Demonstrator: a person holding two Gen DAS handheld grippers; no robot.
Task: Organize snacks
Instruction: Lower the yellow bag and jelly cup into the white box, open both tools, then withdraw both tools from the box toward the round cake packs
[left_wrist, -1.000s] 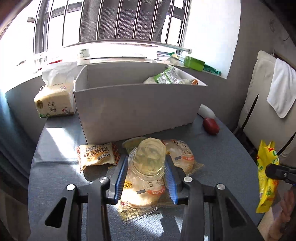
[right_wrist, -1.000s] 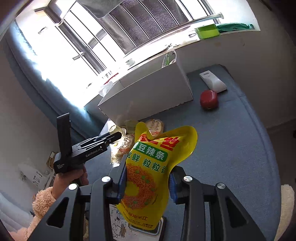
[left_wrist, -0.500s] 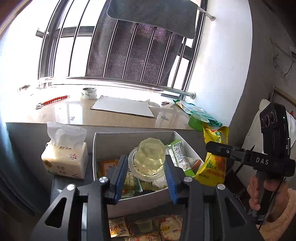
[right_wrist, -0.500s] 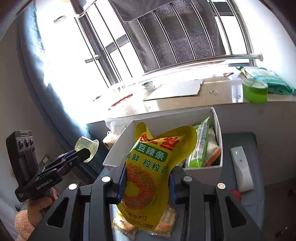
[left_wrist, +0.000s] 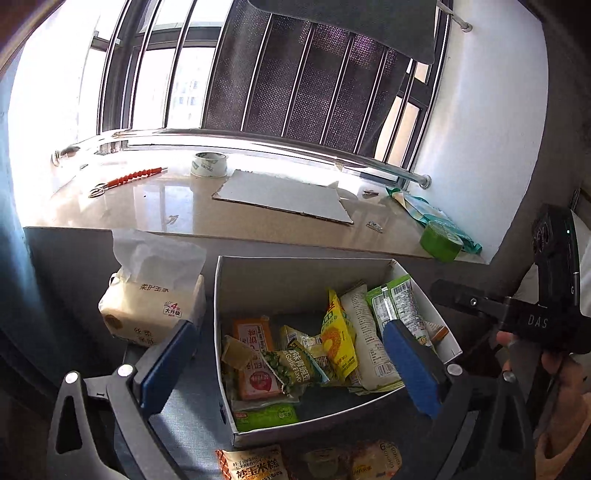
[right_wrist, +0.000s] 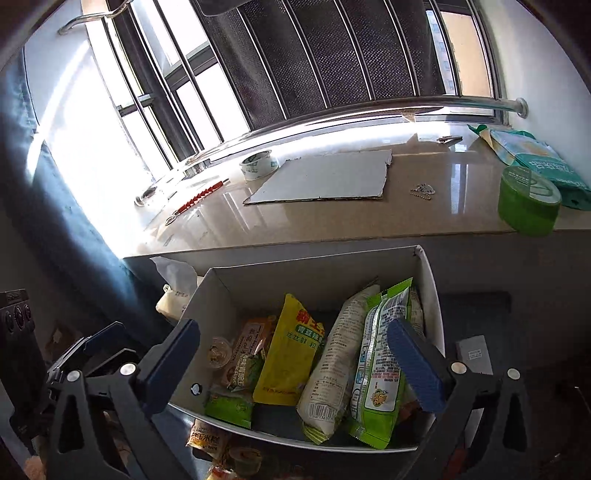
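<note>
Both grippers hover over the open white box (left_wrist: 258, 288), which holds several snack packets. My left gripper (left_wrist: 291, 354) has its jaws opening wide, nothing between the blue pads. The jaws of my right gripper (right_wrist: 293, 360) are opening too and hold nothing. The yellow snack bag (right_wrist: 288, 358) leans among the packets in the box (right_wrist: 229, 306); the left wrist view shows this bag (left_wrist: 338, 343) as well. A clear jelly cup (right_wrist: 218, 350) lies at the box's left side. More packets (left_wrist: 251, 463) lie on the table in front of the box.
A tissue pack (left_wrist: 151, 302) stands left of the box. On the window sill behind are a tape roll (left_wrist: 208, 164), a cardboard sheet (left_wrist: 284, 199) and a green tub (left_wrist: 441, 242). A white remote (right_wrist: 472, 354) lies right of the box. A hand (left_wrist: 554, 362) holds the right gripper.
Both grippers rose from the table to above the box and opened. The jelly cup left the left gripper and the yellow bag left the right one; both now lie in the box.
</note>
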